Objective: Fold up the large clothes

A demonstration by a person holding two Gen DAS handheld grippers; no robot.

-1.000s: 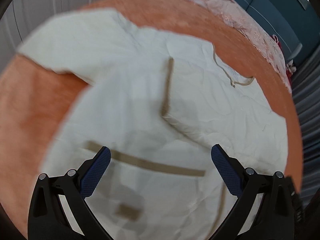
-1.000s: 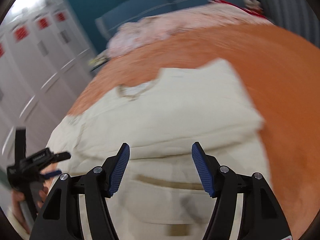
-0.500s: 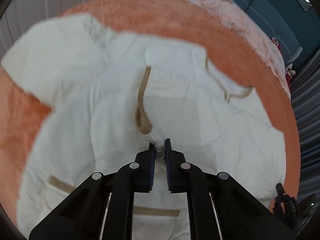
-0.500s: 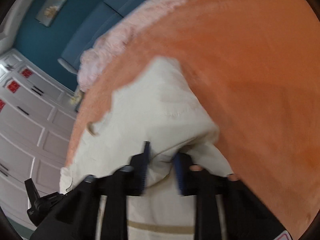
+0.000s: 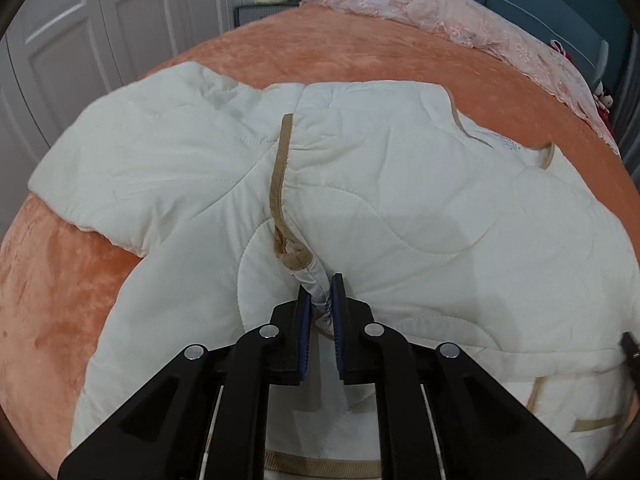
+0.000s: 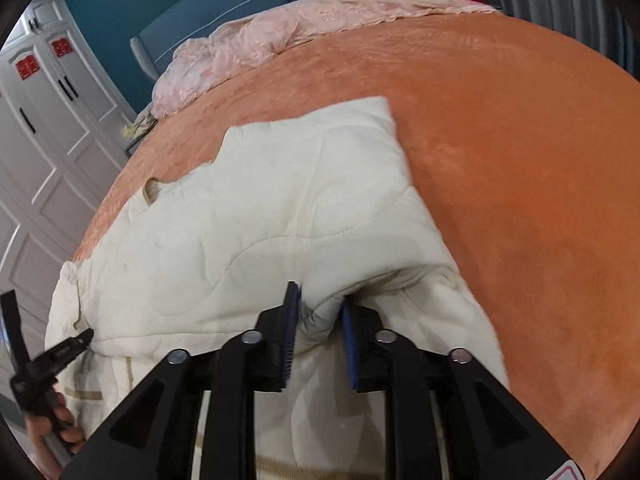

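Observation:
A cream quilted jacket (image 5: 400, 184) with tan trim lies spread on the orange bed cover (image 5: 360, 56). My left gripper (image 5: 320, 292) is shut on a bunched fold of it beside the tan edging (image 5: 280, 184). In the right wrist view the same jacket (image 6: 280, 208) fills the middle, one corner reaching far up the bed. My right gripper (image 6: 320, 304) has a thick fold of the jacket between its pads, which press on it while the jaws are opening slightly. The left gripper (image 6: 68, 346) shows at the lower left, a hand (image 6: 60, 420) holding it.
A pink lace cloth (image 6: 300, 28) lies bunched along the bed's far end, against a blue headboard (image 6: 220, 0). White wardrobe doors (image 6: 48, 120) stand to the left. The orange bed cover (image 6: 520, 160) stretches wide to the right of the jacket.
Both grippers stood open above the jacket a second ago. Each came down and closed on a fold of the fabric, which is now bunched and lifted slightly.

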